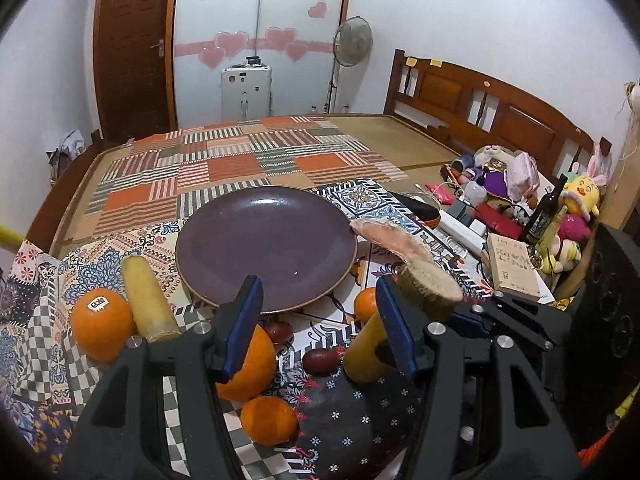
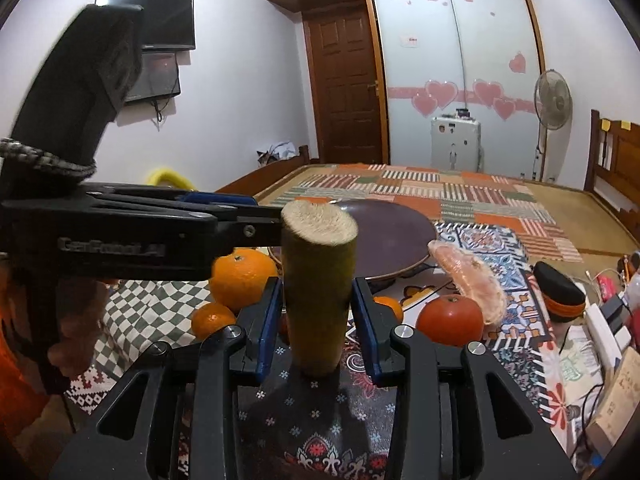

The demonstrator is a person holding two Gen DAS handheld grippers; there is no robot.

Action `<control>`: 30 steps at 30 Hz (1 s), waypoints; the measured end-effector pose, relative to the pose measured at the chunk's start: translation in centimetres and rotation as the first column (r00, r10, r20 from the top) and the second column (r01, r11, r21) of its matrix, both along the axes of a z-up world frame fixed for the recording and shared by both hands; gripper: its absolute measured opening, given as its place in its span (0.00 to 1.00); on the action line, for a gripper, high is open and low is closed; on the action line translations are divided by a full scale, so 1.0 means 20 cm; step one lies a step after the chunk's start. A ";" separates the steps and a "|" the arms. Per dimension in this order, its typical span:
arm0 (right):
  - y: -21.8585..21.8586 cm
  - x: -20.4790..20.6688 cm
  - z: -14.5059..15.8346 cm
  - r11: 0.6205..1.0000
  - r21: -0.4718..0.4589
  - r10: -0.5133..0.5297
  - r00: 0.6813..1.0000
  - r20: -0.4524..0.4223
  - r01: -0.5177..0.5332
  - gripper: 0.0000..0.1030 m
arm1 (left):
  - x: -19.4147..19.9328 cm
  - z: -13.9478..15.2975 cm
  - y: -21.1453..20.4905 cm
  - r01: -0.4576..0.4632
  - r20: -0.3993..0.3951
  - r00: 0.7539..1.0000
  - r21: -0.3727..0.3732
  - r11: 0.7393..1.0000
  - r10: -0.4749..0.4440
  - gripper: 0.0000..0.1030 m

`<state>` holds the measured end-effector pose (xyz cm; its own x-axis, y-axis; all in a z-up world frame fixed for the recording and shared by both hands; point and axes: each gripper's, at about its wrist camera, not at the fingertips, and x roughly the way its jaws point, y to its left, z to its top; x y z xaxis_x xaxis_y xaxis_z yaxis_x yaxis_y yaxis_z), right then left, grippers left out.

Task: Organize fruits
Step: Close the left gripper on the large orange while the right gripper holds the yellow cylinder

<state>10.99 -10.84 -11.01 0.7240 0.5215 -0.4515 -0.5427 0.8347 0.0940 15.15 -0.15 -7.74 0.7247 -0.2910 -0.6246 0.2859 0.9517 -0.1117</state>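
Observation:
A dark purple plate (image 1: 266, 244) (image 2: 394, 236) lies on the patterned cloth. My right gripper (image 2: 316, 298) is shut on a yellow-green cane piece (image 2: 318, 280), held upright in front of the plate; the piece also shows in the left wrist view (image 1: 430, 286). My left gripper (image 1: 320, 320) is open and empty, just before the plate's near rim. Below it lie a large orange (image 1: 250, 368), a small orange (image 1: 269, 420), a red date (image 1: 320, 360) and a yellow cane piece (image 1: 366, 354). At left lie a stickered orange (image 1: 101, 318) and another cane piece (image 1: 148, 300). A pomelo segment (image 1: 390, 238) (image 2: 470, 280) lies right of the plate.
A red-orange tangerine (image 2: 450, 320) and two oranges (image 2: 242, 276) lie near the plate. Clutter of toys, a bottle (image 1: 542, 212), a book (image 1: 512, 268) and a glasses case (image 2: 560, 292) fills the right side. A wooden headboard (image 1: 480, 100) stands behind.

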 end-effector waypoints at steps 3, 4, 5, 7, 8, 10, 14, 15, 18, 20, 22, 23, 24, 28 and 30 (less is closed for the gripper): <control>0.00 0.02 -0.02 1.000 0.015 -0.001 1.000 -0.018 0.001 0.31 | 0.00 0.00 0.01 -0.003 0.002 1.000 0.006 1.000 0.003 0.57; 0.00 0.03 -0.02 1.000 0.029 -0.002 1.000 -0.026 0.003 0.31 | 0.00 0.00 0.02 -0.008 0.006 1.000 0.007 1.000 0.008 0.57; -0.01 0.03 -0.02 0.999 0.033 -0.004 1.000 -0.028 0.005 0.31 | 0.00 -0.01 0.03 -0.019 0.012 1.000 0.011 1.000 0.019 0.57; -0.01 0.04 -0.02 0.999 0.043 -0.008 0.999 -0.036 0.010 0.31 | -0.01 -0.01 0.06 -0.046 0.021 0.999 0.021 0.999 0.046 0.57; -0.01 0.03 -0.02 0.999 0.044 -0.008 0.999 -0.037 0.009 0.31 | -0.01 -0.03 0.08 -0.064 0.020 0.998 0.025 0.998 0.064 0.57; -0.01 0.02 -0.01 0.999 0.039 -0.010 0.999 -0.036 0.011 0.31 | 0.00 -0.06 0.13 -0.091 0.005 0.996 0.029 0.995 0.091 0.58; -0.02 0.01 0.03 0.999 0.040 -0.010 1.000 -0.025 0.011 0.31 | 0.00 -0.16 0.20 -0.145 -0.035 0.989 0.052 0.988 0.147 0.64; -0.03 0.00 0.04 0.999 0.039 -0.010 1.000 -0.019 0.011 0.31 | 0.00 -0.19 0.22 -0.155 -0.045 0.987 0.059 0.986 0.157 0.66; -0.04 0.01 0.06 0.999 0.031 -0.016 1.000 -0.014 0.017 0.31 | 0.01 -0.24 0.23 -0.162 -0.071 0.984 0.059 0.985 0.166 0.70; -0.04 0.01 0.07 0.999 0.023 -0.022 1.000 -0.018 0.023 0.31 | 0.03 -0.28 0.23 -0.165 -0.089 0.981 0.062 0.984 0.170 0.71; -0.05 0.02 0.06 0.999 0.019 -0.031 0.999 -0.025 0.031 0.31 | 0.05 -0.31 0.24 -0.172 -0.103 0.979 0.064 0.983 0.178 0.72; -0.06 0.02 0.06 0.999 0.017 -0.032 0.999 -0.028 0.033 0.31 | 0.06 -0.32 0.24 -0.174 -0.113 0.977 0.057 0.983 0.180 0.72; -0.06 0.02 0.06 0.999 0.016 -0.035 0.999 -0.030 0.035 0.31 | 0.07 -0.33 0.24 -0.176 -0.119 0.976 0.046 0.983 0.180 0.72; -0.08 0.03 0.05 0.999 0.010 -0.039 0.998 -0.041 0.039 0.31 | 0.09 -0.35 0.25 -0.182 -0.119 0.976 0.024 0.983 0.184 0.71; -0.08 0.04 0.06 0.999 0.007 -0.039 0.998 -0.047 0.040 0.31 | 0.09 -0.34 0.25 -0.171 -0.123 0.978 0.001 0.985 0.170 0.63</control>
